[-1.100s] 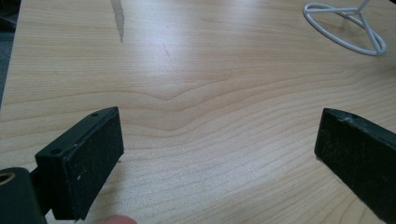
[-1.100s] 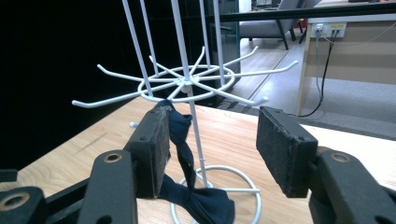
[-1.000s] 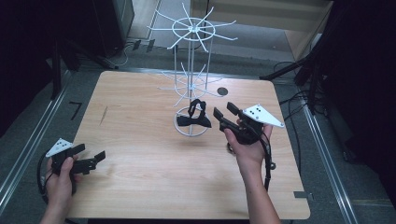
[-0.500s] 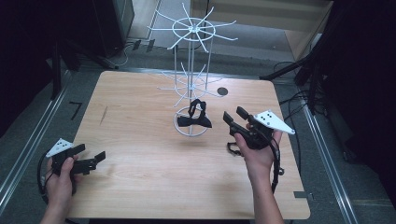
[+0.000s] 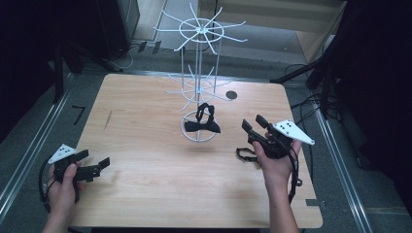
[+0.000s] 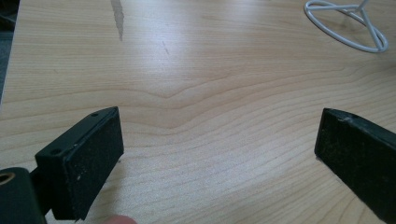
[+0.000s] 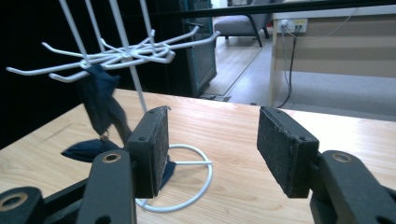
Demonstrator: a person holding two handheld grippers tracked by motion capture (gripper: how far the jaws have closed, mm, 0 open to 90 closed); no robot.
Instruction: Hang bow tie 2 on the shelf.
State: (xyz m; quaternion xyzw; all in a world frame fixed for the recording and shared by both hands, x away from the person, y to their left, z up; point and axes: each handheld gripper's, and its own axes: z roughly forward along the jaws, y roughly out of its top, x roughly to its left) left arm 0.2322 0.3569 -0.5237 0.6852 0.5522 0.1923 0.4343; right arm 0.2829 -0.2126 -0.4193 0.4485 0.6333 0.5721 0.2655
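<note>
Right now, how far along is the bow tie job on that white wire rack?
Done: the dark bow tie hangs by its strap from a lower arm of the white wire rack, its bow down by the base ring. In hand: nothing; the right gripper and the left gripper are both open and empty. Left: apparently little.

My left claw (image 5: pixel 94 166) sits low at the near left, jaws wide apart, pointing right, my left hand (image 5: pixel 63 187) gripping it from behind. My right claw (image 5: pixel 252 127) is lifted on the right side, jaws parted with nothing between them, right hand (image 5: pixel 275 162) wrapped under it.
</note>
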